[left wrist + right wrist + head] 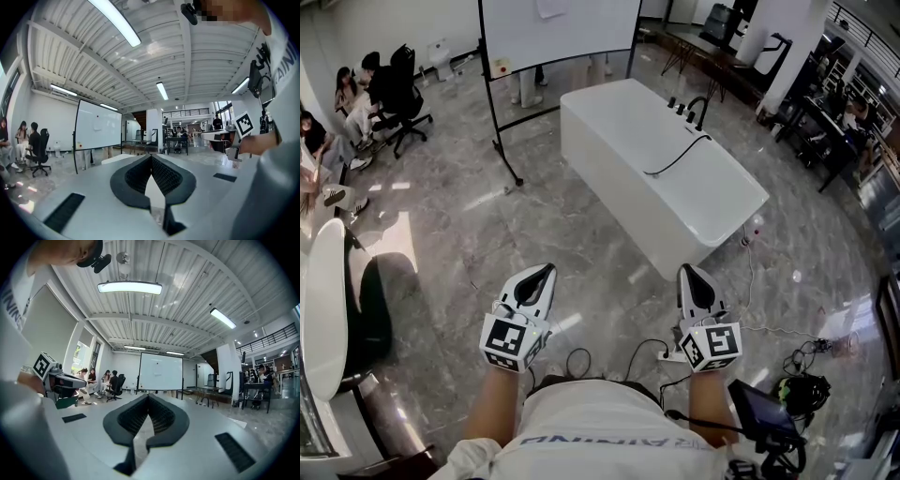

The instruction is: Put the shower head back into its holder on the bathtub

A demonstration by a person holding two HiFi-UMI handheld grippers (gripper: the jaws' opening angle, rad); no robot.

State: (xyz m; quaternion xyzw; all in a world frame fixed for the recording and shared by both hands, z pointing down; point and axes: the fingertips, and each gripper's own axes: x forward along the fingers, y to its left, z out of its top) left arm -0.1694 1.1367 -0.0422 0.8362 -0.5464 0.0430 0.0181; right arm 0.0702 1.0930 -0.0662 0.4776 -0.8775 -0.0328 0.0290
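Both hands held level, side by side, low in the head view. Left gripper: jaws clenched, tips meeting, nothing between them. Right gripper: likewise clenched and empty. White bathtub stands well ahead on the marble floor, apart from both grippers. Black hose runs from the taps and lies across the tub's top. The shower head is too small to make out. Whiteboard stands behind the tub.

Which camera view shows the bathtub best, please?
The head view: the whole white bathtub is seen from above, with the black hose on it. The left gripper view shows perhaps a white sliver; the right gripper view shows none.
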